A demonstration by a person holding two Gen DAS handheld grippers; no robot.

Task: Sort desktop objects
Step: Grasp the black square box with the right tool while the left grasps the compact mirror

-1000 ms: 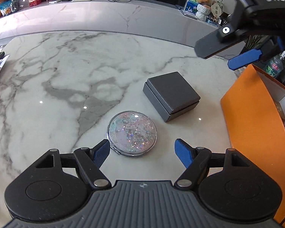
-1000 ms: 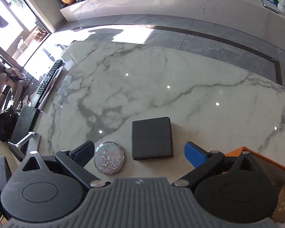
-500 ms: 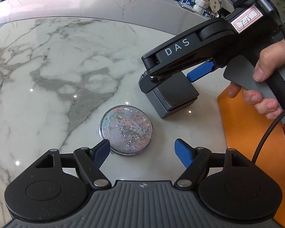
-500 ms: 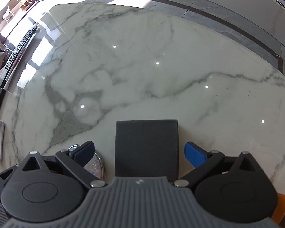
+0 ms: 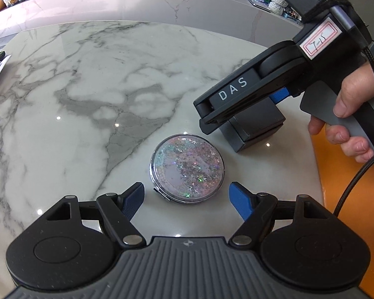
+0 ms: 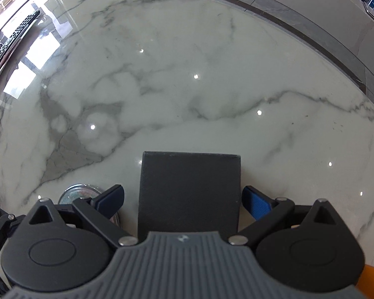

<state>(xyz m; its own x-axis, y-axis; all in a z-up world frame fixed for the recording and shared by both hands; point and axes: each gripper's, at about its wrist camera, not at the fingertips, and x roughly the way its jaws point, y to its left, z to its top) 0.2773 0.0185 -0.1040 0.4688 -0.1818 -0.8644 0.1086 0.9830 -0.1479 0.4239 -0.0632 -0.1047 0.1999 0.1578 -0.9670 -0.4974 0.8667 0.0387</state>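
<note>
A round clear compact filled with glitter (image 5: 187, 168) lies flat on the white marble table (image 5: 87, 99). My left gripper (image 5: 187, 194) is open just in front of it, one blue pad on each side, touching nothing. Behind it and to the right sits a dark grey square box (image 5: 256, 124). A hand holds my right gripper (image 5: 241, 109) low over that box. In the right wrist view the box (image 6: 189, 191) fills the gap of the open right gripper (image 6: 183, 198); a slit shows at the left pad, and the right pad sits at the box's side. The compact (image 6: 79, 191) peeks out at the left.
An orange cardboard box (image 5: 349, 186) stands at the table's right edge, its corner (image 6: 371, 276) also showing in the right wrist view. A black remote control (image 6: 10, 42) lies at the far left edge. A marble ledge with small ornaments (image 5: 274, 0) runs behind the table.
My right gripper has come down from high on the right and now straddles the grey box. The left gripper has stayed open in front of the compact.
</note>
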